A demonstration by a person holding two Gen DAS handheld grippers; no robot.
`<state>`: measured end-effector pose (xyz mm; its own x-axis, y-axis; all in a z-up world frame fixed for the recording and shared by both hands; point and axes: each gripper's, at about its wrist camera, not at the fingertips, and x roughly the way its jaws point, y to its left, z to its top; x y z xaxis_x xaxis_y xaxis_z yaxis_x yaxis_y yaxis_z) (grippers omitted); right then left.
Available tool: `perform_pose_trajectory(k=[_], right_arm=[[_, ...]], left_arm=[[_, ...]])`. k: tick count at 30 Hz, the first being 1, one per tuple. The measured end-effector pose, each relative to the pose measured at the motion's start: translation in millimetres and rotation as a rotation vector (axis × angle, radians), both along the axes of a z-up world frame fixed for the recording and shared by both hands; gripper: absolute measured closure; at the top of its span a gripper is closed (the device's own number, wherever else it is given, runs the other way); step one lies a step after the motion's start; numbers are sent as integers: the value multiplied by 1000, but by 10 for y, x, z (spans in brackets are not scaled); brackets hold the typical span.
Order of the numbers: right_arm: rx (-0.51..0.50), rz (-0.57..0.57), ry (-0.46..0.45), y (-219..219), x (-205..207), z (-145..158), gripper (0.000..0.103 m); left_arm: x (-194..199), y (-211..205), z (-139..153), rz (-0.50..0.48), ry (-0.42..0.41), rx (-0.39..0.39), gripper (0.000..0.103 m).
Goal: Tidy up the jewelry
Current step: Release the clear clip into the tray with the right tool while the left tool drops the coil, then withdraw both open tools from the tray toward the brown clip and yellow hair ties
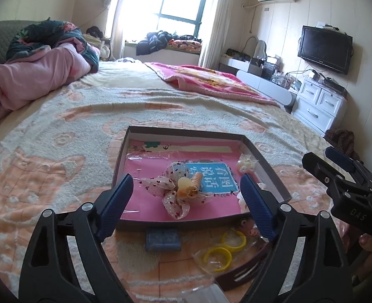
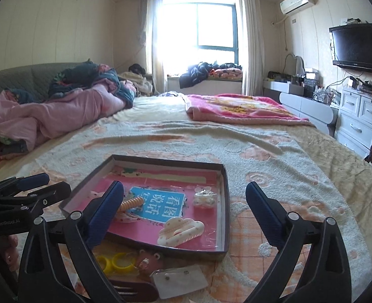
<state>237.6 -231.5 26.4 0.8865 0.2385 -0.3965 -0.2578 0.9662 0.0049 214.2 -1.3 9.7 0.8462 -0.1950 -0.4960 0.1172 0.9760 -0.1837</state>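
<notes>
I saw both grippers — left (image 1: 186, 197), right (image 2: 183, 214) — gaping, empty; bow (image 1: 176, 192) at the tray's (image 1: 186, 132) six o'clock.

Both cameras sit low over the near edge of the bed (image 1: 160, 106), looking forward and slightly down along their own gripper fingers toward the window (image 2: 211, 25) on the far wall. The left wrist view looks from the left of the shallow box (image 1: 269, 166), close to it; the right wrist view looks from its right, equally close. Both share the box, the bed, the window and the wall television (image 2: 355, 48), and each catches the other gripper at its edge.
</notes>
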Motion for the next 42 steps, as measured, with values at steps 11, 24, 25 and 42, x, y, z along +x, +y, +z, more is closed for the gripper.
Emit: perform_pose_trajectory(k=[11,24,25,42], right_arm=[[6,15,-36,-23,-387,95,6],[-4,48,-36,19,-754,18,6],[-6,51,-34,29,-772,8,6],[-25,106,26,191,-960,-256,6]], left_arm=[[-335,48,56,16,-47,-1,11],[-653,196,36,59,-65,-2,11],[-675,205,30,61,-65,0,11],[-969,318,-102,82,-37,49,11]])
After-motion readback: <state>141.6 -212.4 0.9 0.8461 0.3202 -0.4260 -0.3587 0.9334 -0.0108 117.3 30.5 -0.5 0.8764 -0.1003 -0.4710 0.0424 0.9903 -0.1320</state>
